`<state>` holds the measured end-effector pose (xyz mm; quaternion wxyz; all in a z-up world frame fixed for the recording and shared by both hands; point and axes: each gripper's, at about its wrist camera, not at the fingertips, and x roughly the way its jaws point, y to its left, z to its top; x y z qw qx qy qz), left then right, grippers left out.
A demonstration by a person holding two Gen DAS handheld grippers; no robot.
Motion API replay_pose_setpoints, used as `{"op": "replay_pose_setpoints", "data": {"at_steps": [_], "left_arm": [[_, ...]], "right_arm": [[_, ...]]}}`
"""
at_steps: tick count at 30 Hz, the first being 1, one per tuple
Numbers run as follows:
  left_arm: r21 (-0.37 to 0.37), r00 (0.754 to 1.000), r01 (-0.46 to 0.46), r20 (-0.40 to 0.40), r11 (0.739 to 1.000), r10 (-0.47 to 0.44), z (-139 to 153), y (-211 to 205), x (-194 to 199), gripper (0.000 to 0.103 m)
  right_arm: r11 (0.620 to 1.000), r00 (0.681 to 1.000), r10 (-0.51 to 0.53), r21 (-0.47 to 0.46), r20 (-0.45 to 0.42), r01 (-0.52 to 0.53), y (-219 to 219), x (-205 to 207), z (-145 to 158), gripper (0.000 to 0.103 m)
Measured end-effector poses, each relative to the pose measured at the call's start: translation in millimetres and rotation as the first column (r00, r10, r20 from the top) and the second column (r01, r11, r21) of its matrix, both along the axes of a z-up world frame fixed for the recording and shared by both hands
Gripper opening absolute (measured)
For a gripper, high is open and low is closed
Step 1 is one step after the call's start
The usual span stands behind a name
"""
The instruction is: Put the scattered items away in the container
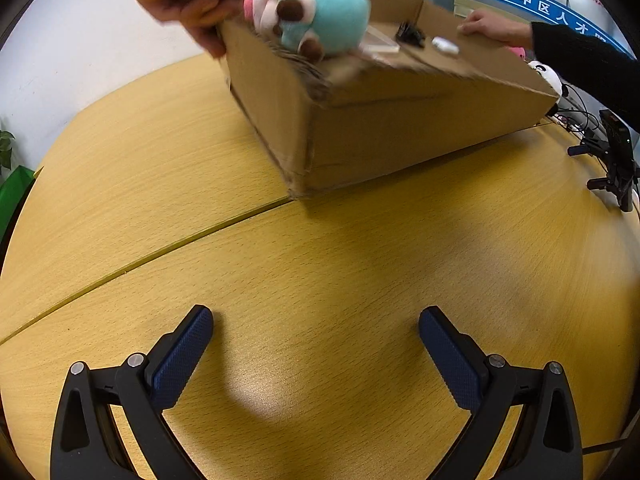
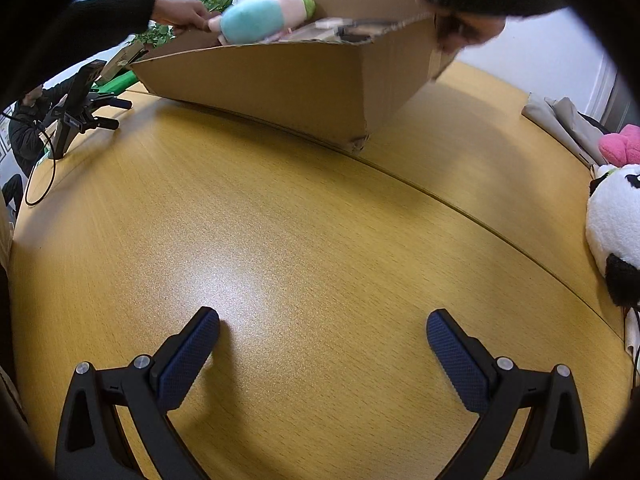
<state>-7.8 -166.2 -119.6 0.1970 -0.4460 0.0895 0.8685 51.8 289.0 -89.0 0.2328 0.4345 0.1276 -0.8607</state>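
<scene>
Currently my left gripper and right gripper hover splayed and empty over the yellow wooden table. A person's hands tilt the brown cardboard box, its teal-and-pink plush toy at the rim; I judge waiting wisest.
</scene>
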Motion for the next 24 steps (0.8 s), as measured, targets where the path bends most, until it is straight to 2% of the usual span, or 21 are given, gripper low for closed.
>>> {"op": "replay_pose_setpoints", "data": {"at_steps": [24], "left_arm": [[0.000, 1.000, 0.014, 0.000, 1.000, -0.014, 1.7, 4.3, -3.0, 0.103]], "right_arm": [[1.000, 1.000, 0.001, -0.001, 0.001, -0.001, -0.6, -2.2, 4.7, 0.103]]}}
